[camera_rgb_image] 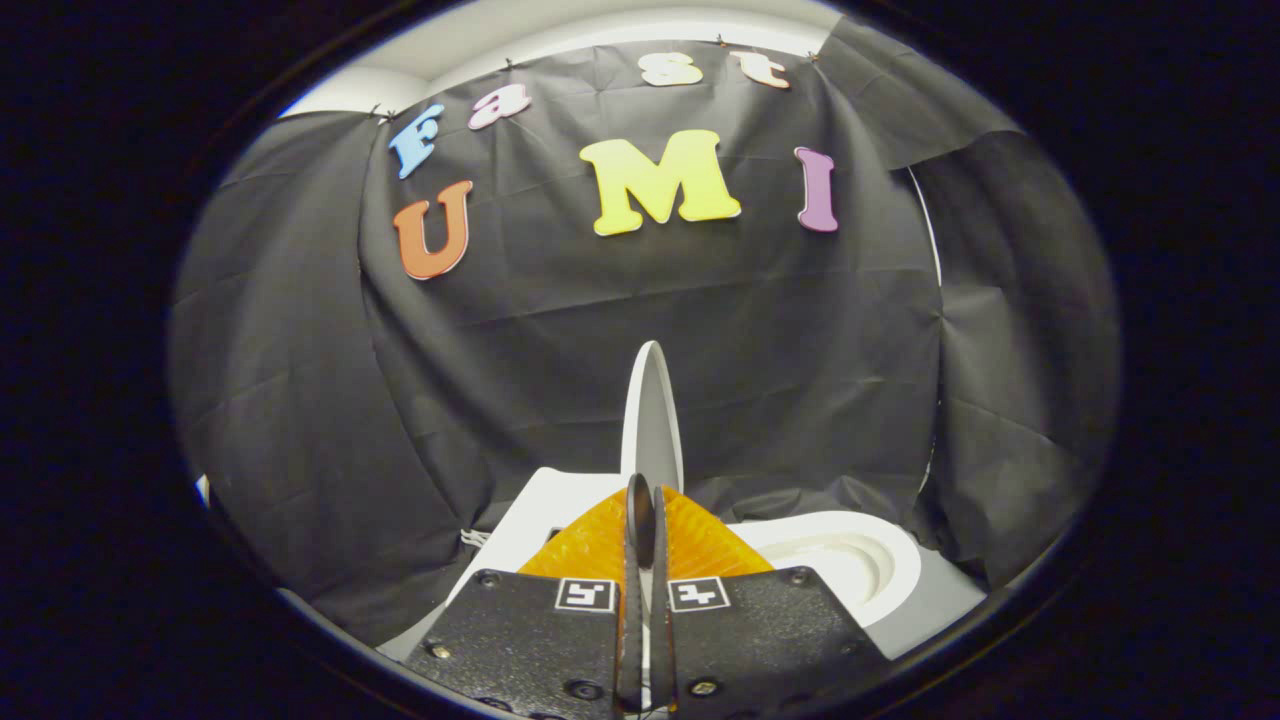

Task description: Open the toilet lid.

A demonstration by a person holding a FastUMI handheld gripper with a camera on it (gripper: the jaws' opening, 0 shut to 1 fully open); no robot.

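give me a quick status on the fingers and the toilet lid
Gripper fingers pinched on the toilet lid edge. Lid raised, standing about upright, seen edge-on. Toilet bowl uncovered beside the fingers. Nothing in the way.

Toilet lid (pixel 652 415) smooth glossy white plastic; fingers (pixel 700 545) ribbed translucent orange; wall cloth (pixel 560 340) matt, creased.

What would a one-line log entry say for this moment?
gripper: shut on thin white toilet lid | lid: raised upright, edge-on | white toilet bowl: uncovered, beside fingers | task: lid open

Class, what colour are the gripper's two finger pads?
Orange, clearest in the gripper view: the pads press the white toilet lid edge.
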